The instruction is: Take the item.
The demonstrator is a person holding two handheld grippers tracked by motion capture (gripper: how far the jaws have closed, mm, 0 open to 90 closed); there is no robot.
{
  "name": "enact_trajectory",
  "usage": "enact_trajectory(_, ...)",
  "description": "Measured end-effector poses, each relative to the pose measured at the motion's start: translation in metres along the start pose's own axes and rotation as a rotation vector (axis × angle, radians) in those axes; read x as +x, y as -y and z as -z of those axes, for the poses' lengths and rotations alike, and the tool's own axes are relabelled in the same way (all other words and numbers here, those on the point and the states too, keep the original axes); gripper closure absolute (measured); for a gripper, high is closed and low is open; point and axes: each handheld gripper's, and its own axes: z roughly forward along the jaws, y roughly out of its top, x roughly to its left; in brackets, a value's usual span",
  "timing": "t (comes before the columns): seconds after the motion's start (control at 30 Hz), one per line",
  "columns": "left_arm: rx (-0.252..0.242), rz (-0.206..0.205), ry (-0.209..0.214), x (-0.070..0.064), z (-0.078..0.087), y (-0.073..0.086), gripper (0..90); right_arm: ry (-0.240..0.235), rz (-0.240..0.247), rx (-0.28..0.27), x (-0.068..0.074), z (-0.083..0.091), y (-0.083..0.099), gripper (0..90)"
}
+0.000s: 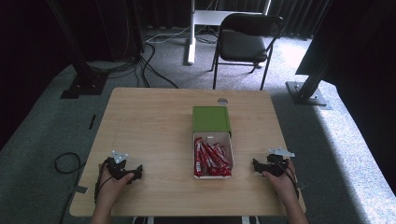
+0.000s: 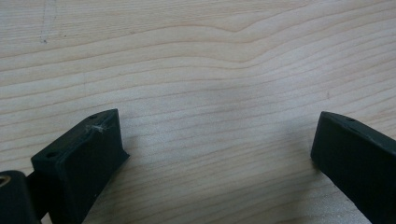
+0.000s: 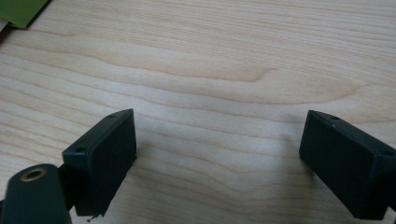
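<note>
On the wooden desk (image 1: 154, 121), a white tray (image 1: 213, 176) packed with red wrapped bars (image 1: 212, 158) lies just in front of a green lid (image 1: 211, 119), the two touching end to end. The left claw (image 1: 135, 173) rests near the desk's front left, jaws wide apart over bare wood. The right claw (image 1: 258, 165) sits just right of the tray, jaws likewise spread and holding nothing.

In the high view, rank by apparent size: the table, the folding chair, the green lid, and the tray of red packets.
1. table
2. folding chair, though it stands farther back, so it looks smaller than it is
3. green lid and tray of red packets: too alike to rank
</note>
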Motion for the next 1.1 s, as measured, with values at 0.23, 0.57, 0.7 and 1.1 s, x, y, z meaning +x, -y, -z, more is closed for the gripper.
enact_trajectory(0.23, -0.001, 0.014, -0.01, -0.001, -0.001, 0.0, 2.9, -0.017, 0.019, -0.007, 0.001, 0.001, 0.001, 13.5)
enact_trajectory(0.57, 0.004, 0.016, -0.013, -0.001, -0.001, -0.001, 1.9, -0.031, -0.002, 0.029, 0.005, 0.007, -0.001, 17.6)
enact_trajectory(0.7, 0.003, 0.016, -0.013, -0.001, -0.001, -0.001, 1.9, -0.068, -0.037, 0.049, 0.007, 0.011, -0.004, 22.3)
enact_trajectory(1.1, 0.003, 0.016, -0.012, -0.001, -0.001, -0.001, 1.9, -0.071, -0.015, -0.017, 0.015, 0.024, -0.016, 17.6)
